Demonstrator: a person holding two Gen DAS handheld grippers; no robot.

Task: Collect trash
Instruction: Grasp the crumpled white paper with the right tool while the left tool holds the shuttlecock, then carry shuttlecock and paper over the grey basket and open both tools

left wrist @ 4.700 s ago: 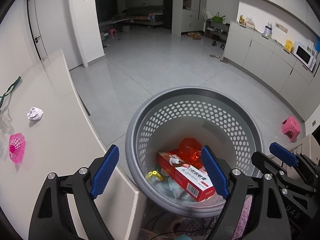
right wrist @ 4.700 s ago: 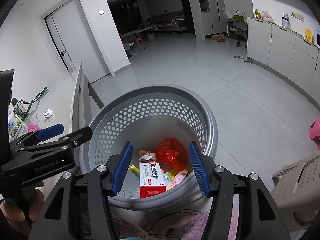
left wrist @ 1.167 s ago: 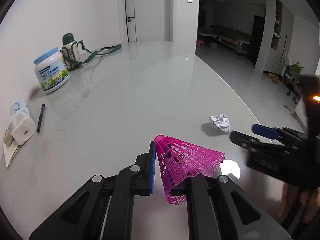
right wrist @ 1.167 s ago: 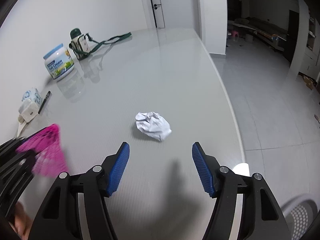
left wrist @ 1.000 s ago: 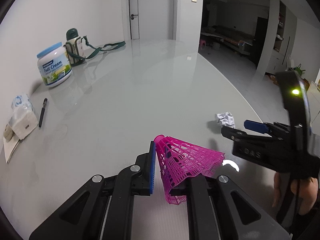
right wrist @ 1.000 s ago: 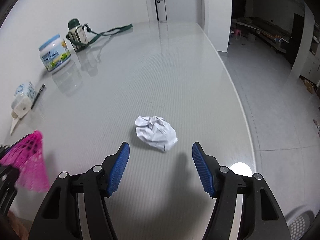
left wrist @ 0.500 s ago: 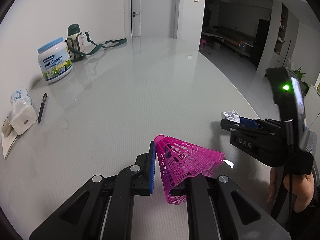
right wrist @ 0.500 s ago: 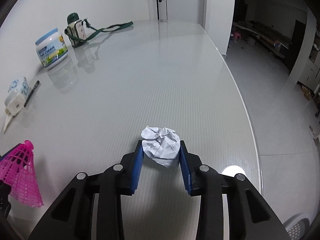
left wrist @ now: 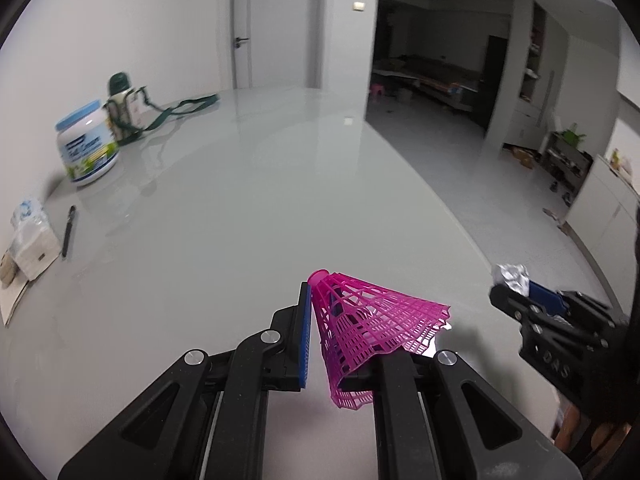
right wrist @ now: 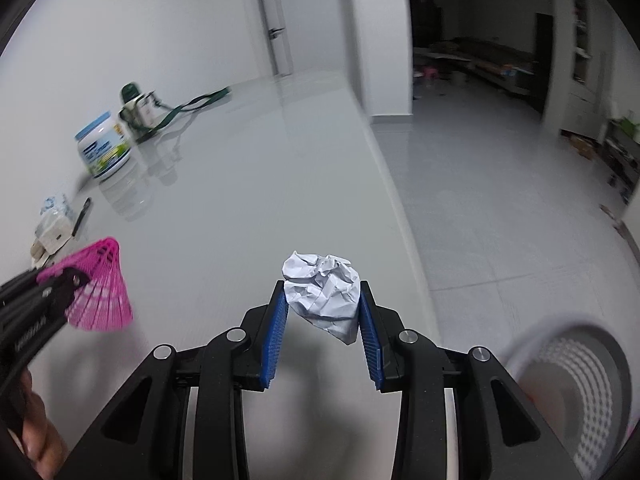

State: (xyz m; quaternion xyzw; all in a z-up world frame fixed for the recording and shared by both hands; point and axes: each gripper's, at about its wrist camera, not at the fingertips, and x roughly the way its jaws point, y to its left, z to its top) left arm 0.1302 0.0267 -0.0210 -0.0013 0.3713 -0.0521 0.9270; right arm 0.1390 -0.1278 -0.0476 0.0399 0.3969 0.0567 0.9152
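Holding my right tool (right wrist: 322, 322) clamped on the crumpled paper (right wrist: 322, 296), now lifted off the surface (right wrist: 248, 184) near its right edge toward the perforated basket (right wrist: 580, 376), I keep my left tool (left wrist: 338, 338) pinching the pink shuttlecock (left wrist: 368, 330), "DAS" legible on the right tool.

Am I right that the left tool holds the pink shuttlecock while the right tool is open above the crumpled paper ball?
Not quite. The right tool is shut on the crumpled paper ball, as the right wrist view shows: both blue pads press against its sides. The rest stands: the left tool holds the pink shuttlecock.
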